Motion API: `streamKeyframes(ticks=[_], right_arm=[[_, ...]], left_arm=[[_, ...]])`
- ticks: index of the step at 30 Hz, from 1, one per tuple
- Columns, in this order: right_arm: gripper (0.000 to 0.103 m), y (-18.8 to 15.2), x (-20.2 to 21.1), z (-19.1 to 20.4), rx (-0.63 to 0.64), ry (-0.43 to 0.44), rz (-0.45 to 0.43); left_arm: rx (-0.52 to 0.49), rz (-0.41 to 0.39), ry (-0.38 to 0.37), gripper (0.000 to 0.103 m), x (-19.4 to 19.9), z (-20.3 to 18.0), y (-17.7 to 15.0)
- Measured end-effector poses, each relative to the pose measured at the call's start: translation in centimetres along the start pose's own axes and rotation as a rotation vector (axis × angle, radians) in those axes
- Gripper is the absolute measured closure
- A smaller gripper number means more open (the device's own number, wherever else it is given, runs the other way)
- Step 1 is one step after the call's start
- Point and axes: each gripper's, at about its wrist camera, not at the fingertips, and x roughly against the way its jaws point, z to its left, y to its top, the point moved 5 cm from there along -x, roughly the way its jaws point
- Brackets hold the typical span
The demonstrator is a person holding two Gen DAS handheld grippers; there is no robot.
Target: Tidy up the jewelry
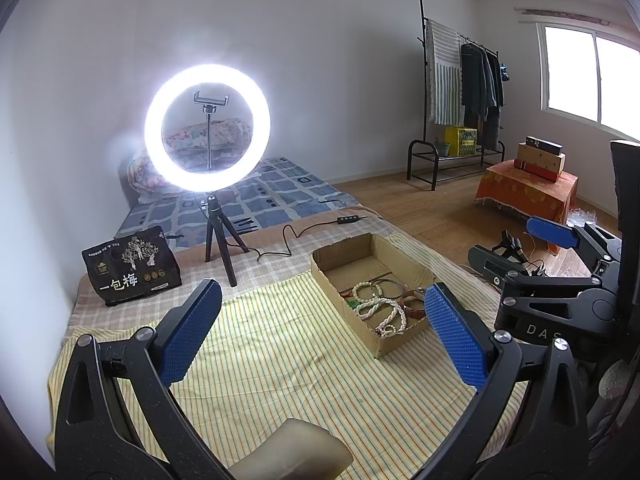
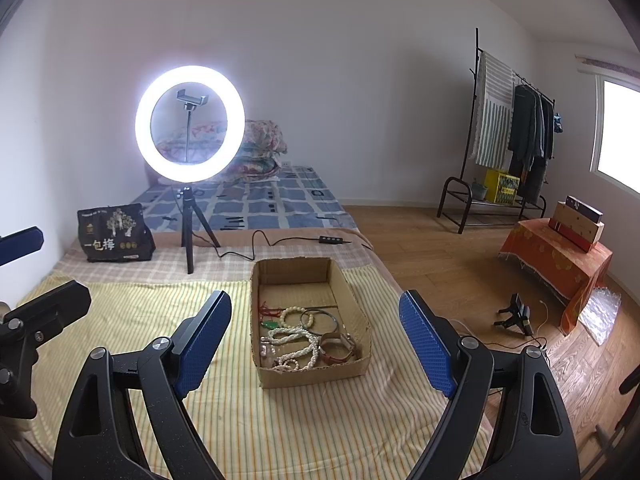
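An open cardboard box [image 1: 340, 250] [image 2: 312, 376] lies on the yellow striped cloth [image 1: 280, 360] [image 2: 140, 320]. Inside it sit a white bead necklace [image 1: 380, 308] [image 2: 296, 340], thin bangles [image 1: 386, 286] [image 2: 320, 320], a brown-strapped watch [image 2: 336, 348] and a green pendant on a red cord [image 2: 270, 324]. My left gripper [image 1: 324, 334] is open just short of the box's near left corner, holding nothing. My right gripper [image 2: 316, 344] is open in front of the box's near end, also holding nothing. Each gripper shows at the edge of the other's view.
A lit ring light [image 1: 154, 132] [image 2: 140, 124] on a tripod stands behind the box, its cable and controller [image 2: 330, 239] trailing right. A black snack bag [image 1: 132, 268] [image 2: 114, 236] sits at the back left. Wooden floor, an orange-covered stool [image 2: 556, 256] and a clothes rack lie to the right.
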Motion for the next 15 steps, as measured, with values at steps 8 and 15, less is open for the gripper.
streamKeyframes(ticks=[8,15], right_arm=[[0.017,0.05,-0.01,0.05,0.0,-0.001,-0.001],[0.017,0.04,-0.01,0.07,0.003,0.0,0.0]], left_arm=[[-0.001,-0.001,0.0,0.0,0.04,0.03,0.01],[-0.002,0.0,-0.001,0.0,0.06,-0.07,0.0]])
